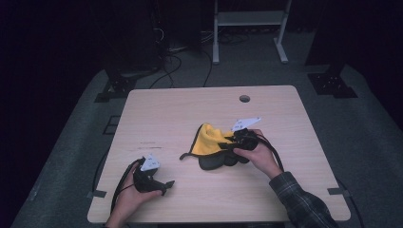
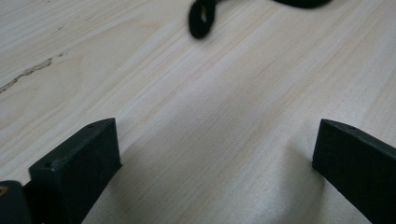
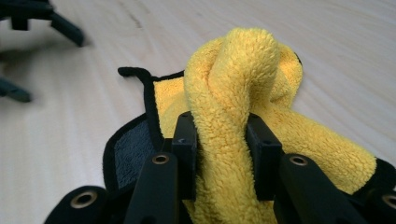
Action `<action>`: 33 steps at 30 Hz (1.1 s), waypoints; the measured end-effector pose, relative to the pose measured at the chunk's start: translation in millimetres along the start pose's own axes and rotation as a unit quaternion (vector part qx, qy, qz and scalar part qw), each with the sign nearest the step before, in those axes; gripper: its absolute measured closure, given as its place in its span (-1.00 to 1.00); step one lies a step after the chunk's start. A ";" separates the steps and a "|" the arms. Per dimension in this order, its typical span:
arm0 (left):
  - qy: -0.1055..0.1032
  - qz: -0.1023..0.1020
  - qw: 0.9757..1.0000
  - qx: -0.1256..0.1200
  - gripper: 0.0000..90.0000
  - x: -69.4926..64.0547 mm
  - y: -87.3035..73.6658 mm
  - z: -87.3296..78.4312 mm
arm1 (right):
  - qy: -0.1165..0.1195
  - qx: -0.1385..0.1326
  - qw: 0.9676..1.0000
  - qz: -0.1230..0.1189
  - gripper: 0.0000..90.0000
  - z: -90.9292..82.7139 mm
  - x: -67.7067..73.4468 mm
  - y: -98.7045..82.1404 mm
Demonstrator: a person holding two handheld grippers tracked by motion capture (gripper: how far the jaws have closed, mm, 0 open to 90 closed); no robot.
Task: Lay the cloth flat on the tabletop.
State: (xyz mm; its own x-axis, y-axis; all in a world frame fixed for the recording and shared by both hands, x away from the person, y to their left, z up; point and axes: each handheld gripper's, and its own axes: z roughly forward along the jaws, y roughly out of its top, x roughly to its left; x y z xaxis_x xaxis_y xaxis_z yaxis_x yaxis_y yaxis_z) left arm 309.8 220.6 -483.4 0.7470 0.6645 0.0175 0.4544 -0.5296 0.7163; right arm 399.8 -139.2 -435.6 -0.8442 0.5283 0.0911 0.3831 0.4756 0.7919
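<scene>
So in the high view, the left gripper (image 1: 167, 184) sits at the lower left of the table (image 1: 157, 114), held low over the wood, jaws pointing right. Its own view shows both jaws spread wide apart with nothing but bare table (image 2: 210, 116) between them, and a black loop (image 2: 201, 18) of the cloth's trim lying at the top edge.

Moving right, the cloth (image 1: 209, 142) is bunched up around the middle of the table, a bit right of center. It's yellow fleece on one side, dark grey on the other, with black edging and a thin black loop trailing off to its left.

At its right edge is the right gripper (image 1: 234, 142), hand coming in from the lower right. In its own view the right gripper (image 3: 219, 140) is pinching a thick rolled fold of the yellow cloth (image 3: 243, 65), pads squeezing in on both sides, and the fold stands up above the jaws. The left gripper (image 3: 28, 28) shows blurry at the upper left there.
</scene>
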 end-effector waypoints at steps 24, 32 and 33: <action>-0.024 0.060 0.997 -0.039 -0.69 -29.5 38.8 12.0 | 0.057 -0.036 0.997 -0.028 0.53 -17.2 41.2 15.4; 0.002 0.077 0.996 -0.037 -0.59 -36.2 52.2 24.5 | 0.065 -0.050 0.996 -0.024 0.54 -24.4 44.3 21.3; 0.005 0.078 0.996 -0.039 -0.56 -36.6 53.3 25.0 | 0.066 -0.051 0.996 -0.026 0.54 -25.4 44.6 22.0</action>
State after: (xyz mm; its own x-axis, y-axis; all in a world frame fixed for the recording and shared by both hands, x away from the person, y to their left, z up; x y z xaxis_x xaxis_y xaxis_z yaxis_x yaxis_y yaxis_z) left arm 318.8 154.9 -463.3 0.8001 0.5834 0.1397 0.2944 -0.5848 0.7559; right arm 361.0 -123.0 -398.8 -0.9061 0.4053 0.1213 0.3030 0.4217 0.8546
